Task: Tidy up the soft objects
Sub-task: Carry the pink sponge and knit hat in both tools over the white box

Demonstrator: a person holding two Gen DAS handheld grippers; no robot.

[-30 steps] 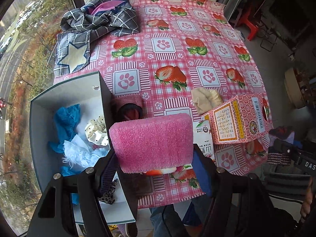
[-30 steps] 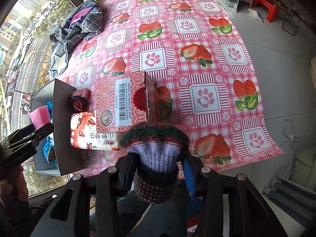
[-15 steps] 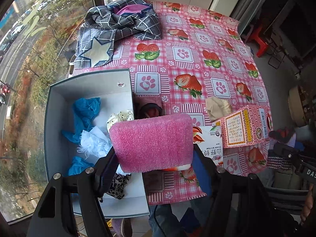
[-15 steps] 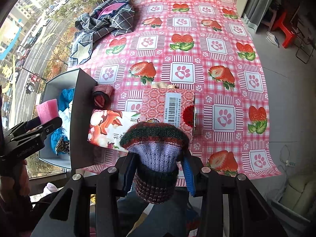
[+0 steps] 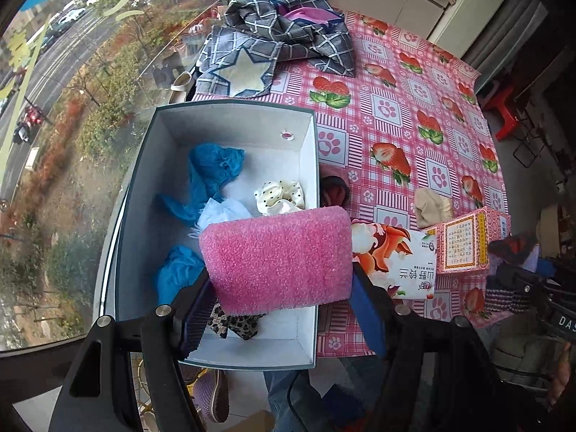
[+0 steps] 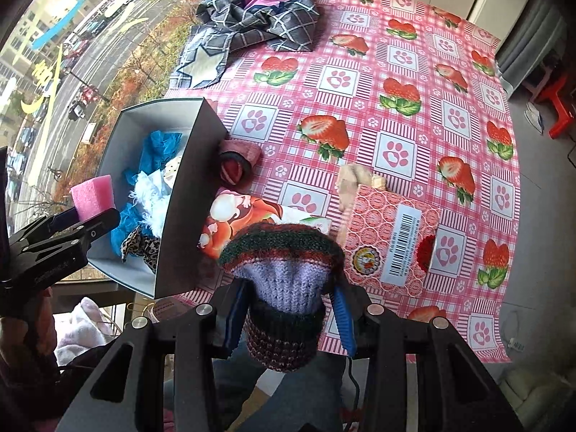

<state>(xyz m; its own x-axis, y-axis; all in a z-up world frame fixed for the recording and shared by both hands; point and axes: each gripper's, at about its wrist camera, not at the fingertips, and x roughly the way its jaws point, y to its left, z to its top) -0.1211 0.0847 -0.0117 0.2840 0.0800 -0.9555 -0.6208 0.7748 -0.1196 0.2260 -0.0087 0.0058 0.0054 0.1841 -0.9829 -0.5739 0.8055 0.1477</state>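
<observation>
My left gripper (image 5: 280, 288) is shut on a pink foam sponge (image 5: 277, 257) and holds it above the near right part of the open grey box (image 5: 230, 115). The box holds blue cloths (image 5: 212, 165), a white dotted scrunchie (image 5: 279, 198) and a leopard-print piece (image 5: 234, 324). My right gripper (image 6: 288, 309) is shut on a striped knitted sock (image 6: 284, 270) over the table's near edge. The left gripper and sponge also show in the right wrist view (image 6: 93, 198), beside the box (image 6: 187, 194).
On the strawberry tablecloth (image 6: 396, 108) lie a rolled pink-red sock (image 6: 237, 162) beside the box, a beige cloth (image 6: 351, 176), a tissue pack (image 6: 230, 226), a pink carton (image 6: 392, 237) and a grey plaid garment (image 6: 252, 18) at the far end. A window runs along the left.
My left gripper has moved left with the sponge, from above the table beside the box to over the box's inside. My right gripper has risen and pulled back a little with the sock.
</observation>
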